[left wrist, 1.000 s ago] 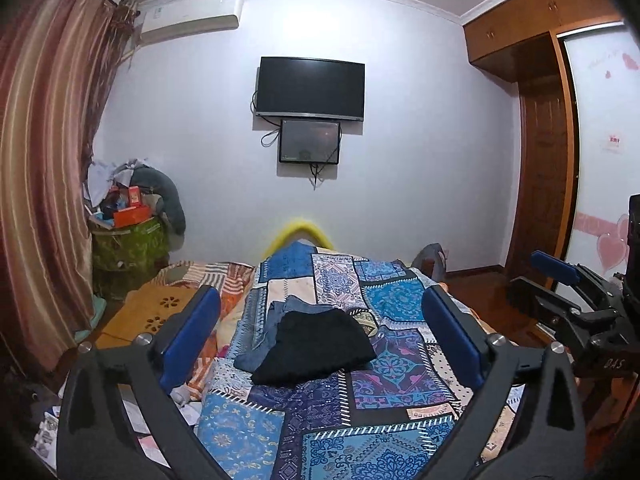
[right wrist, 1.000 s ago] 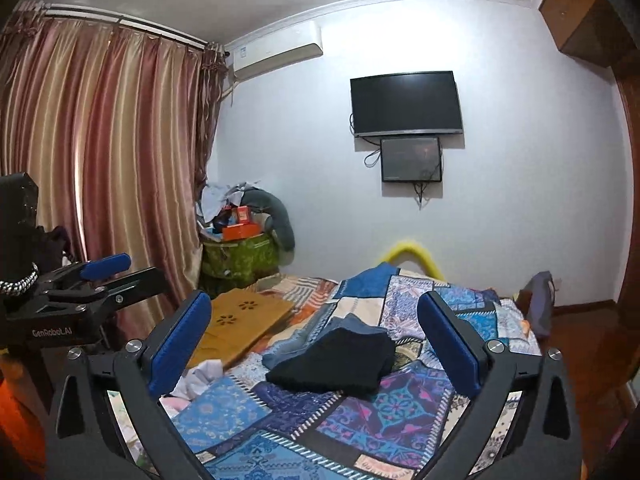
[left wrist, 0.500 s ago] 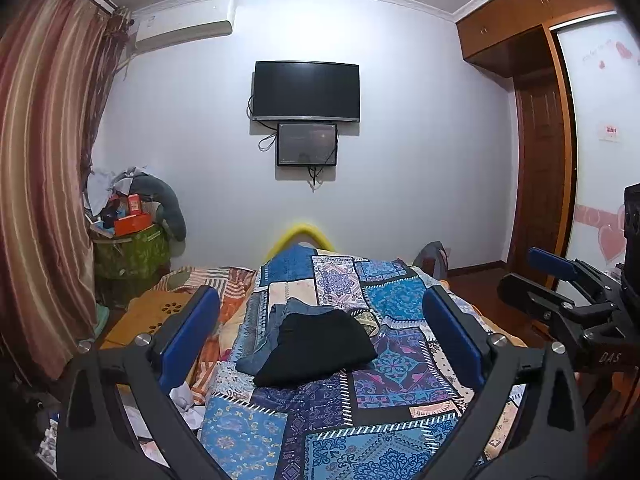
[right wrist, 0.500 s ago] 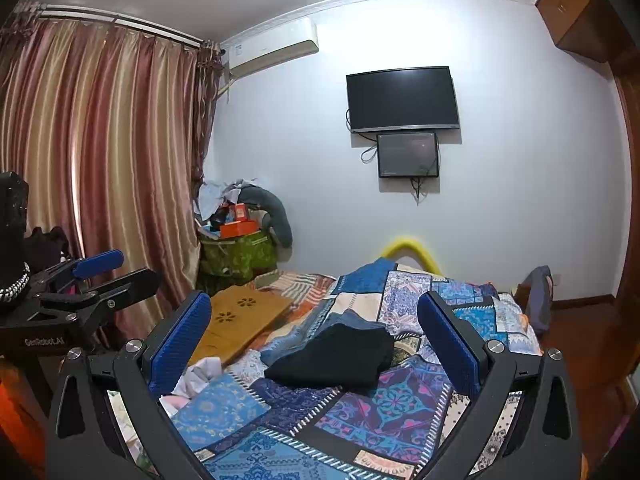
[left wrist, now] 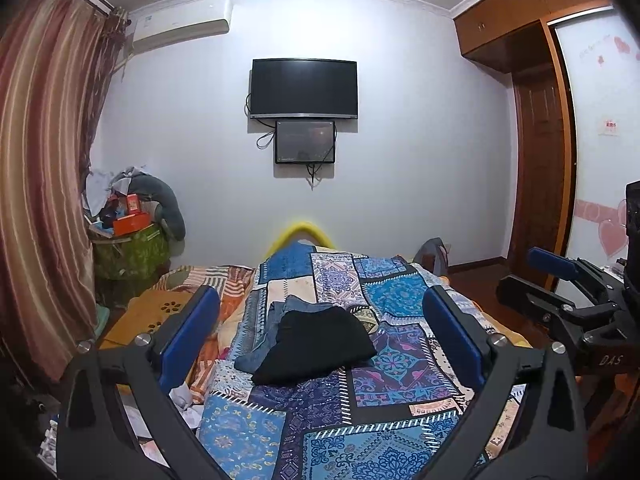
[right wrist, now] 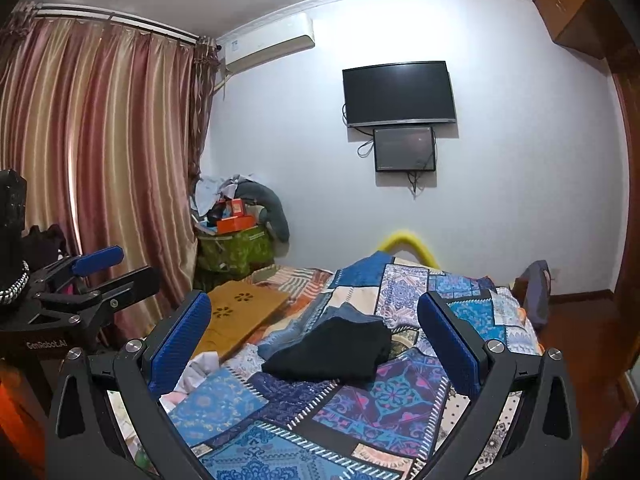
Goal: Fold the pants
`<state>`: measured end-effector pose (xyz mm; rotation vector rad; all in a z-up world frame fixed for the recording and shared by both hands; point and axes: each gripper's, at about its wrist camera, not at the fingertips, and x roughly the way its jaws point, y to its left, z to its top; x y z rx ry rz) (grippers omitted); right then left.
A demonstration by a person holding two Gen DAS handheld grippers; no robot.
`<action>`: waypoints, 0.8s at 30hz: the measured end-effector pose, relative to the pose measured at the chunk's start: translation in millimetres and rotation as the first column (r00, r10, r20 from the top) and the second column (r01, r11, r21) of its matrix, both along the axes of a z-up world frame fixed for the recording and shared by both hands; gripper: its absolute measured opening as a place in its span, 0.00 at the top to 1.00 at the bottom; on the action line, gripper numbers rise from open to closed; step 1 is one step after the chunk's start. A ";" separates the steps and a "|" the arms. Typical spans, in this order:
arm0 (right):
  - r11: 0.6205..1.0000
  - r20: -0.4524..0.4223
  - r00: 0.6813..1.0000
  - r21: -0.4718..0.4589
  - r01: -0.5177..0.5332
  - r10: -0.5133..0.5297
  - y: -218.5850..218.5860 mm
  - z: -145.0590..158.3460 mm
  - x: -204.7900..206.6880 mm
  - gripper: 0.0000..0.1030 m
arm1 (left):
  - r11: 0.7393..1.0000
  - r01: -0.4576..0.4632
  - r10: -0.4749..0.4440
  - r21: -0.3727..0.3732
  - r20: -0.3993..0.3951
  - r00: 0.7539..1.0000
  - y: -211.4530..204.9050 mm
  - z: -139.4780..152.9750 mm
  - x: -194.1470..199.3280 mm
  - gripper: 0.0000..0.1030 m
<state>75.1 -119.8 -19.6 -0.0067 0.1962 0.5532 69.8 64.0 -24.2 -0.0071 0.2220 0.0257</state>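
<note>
The left gripper (left wrist: 320, 336) is held above the near end of the bed (left wrist: 400, 408), jaws spread wide with nothing between the blue pads (left wrist: 188, 336). The right gripper (right wrist: 316, 340) hangs beside it at about the same height, equally wide and empty; each shows at the edge of the other's view, the right gripper (left wrist: 568, 300) at the left camera's right edge, the left gripper (right wrist: 84, 284) at the right camera's left edge.

Ahead of both, near the middle of the bed, lie the black pants (left wrist: 316, 344), folded into a compact, thick, roughly square bundle with soft rounded edges. They rest on top of blue jeans (left wrist: 276, 320), also folded, whose edge sticks out on the left and far side. Neither gripper touches the clothes.

The bed is covered by a patchwork quilt (left wrist: 380, 292) in blue, purple and cream. Around the pile the quilt is bare on the near side and to the right. On the left, a brown board (right wrist: 240, 312) with flower cut-outs lies along the bed's edge, with crumpled white cloth (right wrist: 200, 368) just below it. The bed's right edge drops to a bare wooden floor (right wrist: 580, 332).

Beyond the bed stands a white wall with a TV (left wrist: 304, 88) and a smaller screen (left wrist: 304, 142) beneath it. A striped curtain (right wrist: 100, 160) fills the left side, a cluttered green bin (right wrist: 236, 248) sits in the corner, and a wooden wardrobe (left wrist: 536, 160) stands on the right.
</note>
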 end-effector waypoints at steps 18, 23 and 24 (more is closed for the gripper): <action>1.000 -0.009 1.000 0.014 0.013 -0.013 -4.8 3.5 0.3 0.00 | 1.000 0.011 -0.011 -0.011 -0.007 1.000 1.2 -4.8 3.1 0.00; 1.000 -0.009 1.000 0.020 0.013 -0.013 -4.8 4.7 1.5 0.00 | 1.000 0.014 -0.015 -0.017 -0.010 1.000 1.5 -5.0 4.1 0.00; 1.000 -0.008 1.000 0.020 0.014 -0.014 -5.0 4.4 1.3 0.00 | 1.000 0.016 -0.017 -0.019 -0.011 1.000 2.0 -5.2 4.0 0.00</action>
